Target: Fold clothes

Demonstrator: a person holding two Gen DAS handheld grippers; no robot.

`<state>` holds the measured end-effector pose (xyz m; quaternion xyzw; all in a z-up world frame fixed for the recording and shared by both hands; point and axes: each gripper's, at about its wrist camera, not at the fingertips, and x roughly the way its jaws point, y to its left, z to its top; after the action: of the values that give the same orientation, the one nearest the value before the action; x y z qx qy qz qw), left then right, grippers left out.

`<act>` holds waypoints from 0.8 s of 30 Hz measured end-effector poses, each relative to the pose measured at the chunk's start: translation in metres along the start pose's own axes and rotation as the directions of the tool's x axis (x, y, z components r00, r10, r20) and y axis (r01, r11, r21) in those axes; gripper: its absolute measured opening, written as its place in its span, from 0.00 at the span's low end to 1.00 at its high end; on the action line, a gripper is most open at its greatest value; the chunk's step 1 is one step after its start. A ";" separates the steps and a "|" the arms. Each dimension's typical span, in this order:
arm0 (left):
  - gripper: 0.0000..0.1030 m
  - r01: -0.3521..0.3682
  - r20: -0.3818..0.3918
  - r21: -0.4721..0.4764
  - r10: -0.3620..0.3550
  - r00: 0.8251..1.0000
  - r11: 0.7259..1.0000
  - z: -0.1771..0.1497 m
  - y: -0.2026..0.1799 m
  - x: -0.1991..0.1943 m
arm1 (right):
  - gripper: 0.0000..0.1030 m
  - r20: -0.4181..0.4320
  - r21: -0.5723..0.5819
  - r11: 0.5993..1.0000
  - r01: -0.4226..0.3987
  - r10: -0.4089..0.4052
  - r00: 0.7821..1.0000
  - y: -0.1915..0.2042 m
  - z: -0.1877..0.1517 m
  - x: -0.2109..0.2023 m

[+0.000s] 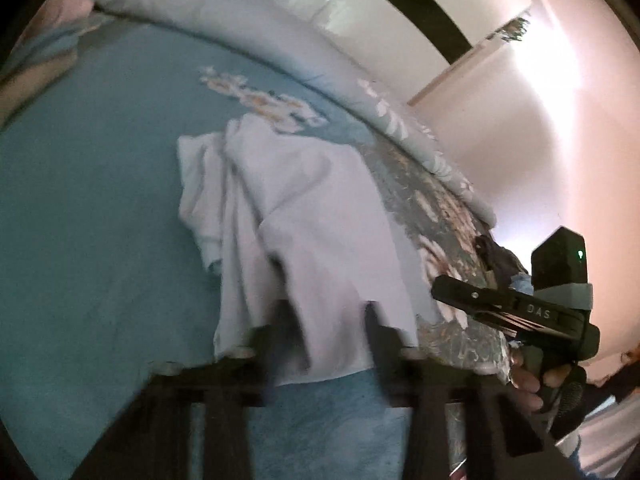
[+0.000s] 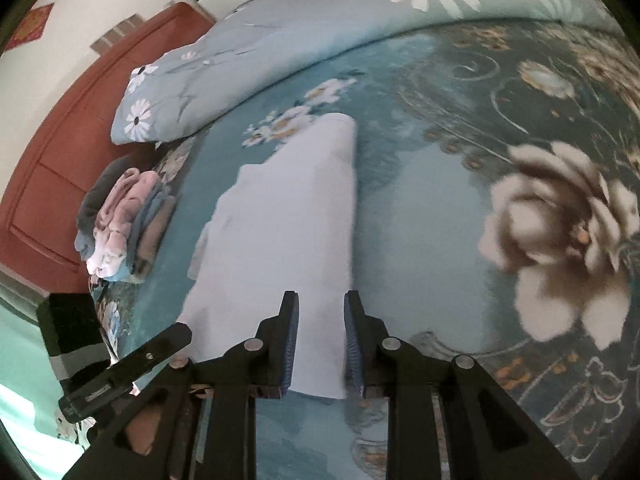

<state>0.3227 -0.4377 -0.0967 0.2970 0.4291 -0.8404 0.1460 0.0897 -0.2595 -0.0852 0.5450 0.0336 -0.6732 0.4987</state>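
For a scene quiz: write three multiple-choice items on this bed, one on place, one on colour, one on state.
1. Where is the stack of folded clothes? A on a chair; B at the bed's edge, left of the garment; C on the floor.
2. The garment is: A red; B black; C white.
3. The right gripper's jaws: A apart, garment between; B shut, empty; C gripping a hanger.
Key: B, it sits on the sheet's edge; C, pale cloth; A, a gap shows.
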 end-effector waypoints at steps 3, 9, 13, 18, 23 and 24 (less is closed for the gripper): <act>0.04 0.023 0.020 -0.034 -0.022 1.000 0.999 -0.009 0.010 -0.008 | 0.23 -0.011 0.026 0.999 -0.019 0.019 1.000 -0.009 -0.002 0.002; 0.03 -0.009 0.029 -0.092 0.011 1.000 0.996 -0.022 0.033 -0.022 | 0.23 -0.035 0.047 0.997 -0.062 0.064 0.997 -0.018 -0.011 0.008; 0.03 -0.001 0.014 -0.068 0.002 1.000 0.998 -0.017 0.028 -0.020 | 0.23 -0.056 0.054 0.994 -0.094 0.097 0.994 -0.020 -0.022 0.012; 0.05 0.053 0.032 0.012 -0.053 0.998 0.999 0.017 0.009 -0.031 | 0.24 -0.057 0.055 0.991 -0.122 0.125 0.990 -0.021 -0.035 0.009; 0.37 -0.066 0.003 0.046 0.066 0.998 0.997 0.081 0.009 0.005 | 0.26 -0.049 0.062 0.984 -0.168 0.171 0.984 -0.021 -0.043 0.004; 0.37 -0.062 -0.007 0.018 0.062 0.998 0.998 0.090 0.015 0.011 | 0.29 -0.049 0.065 0.982 -0.176 0.179 0.983 -0.020 -0.044 0.004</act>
<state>0.2876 -0.5194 -0.0724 0.3147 0.4126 -0.8382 0.1676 0.1066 -0.2257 -0.1163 0.5788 -0.0219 -0.6115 0.5390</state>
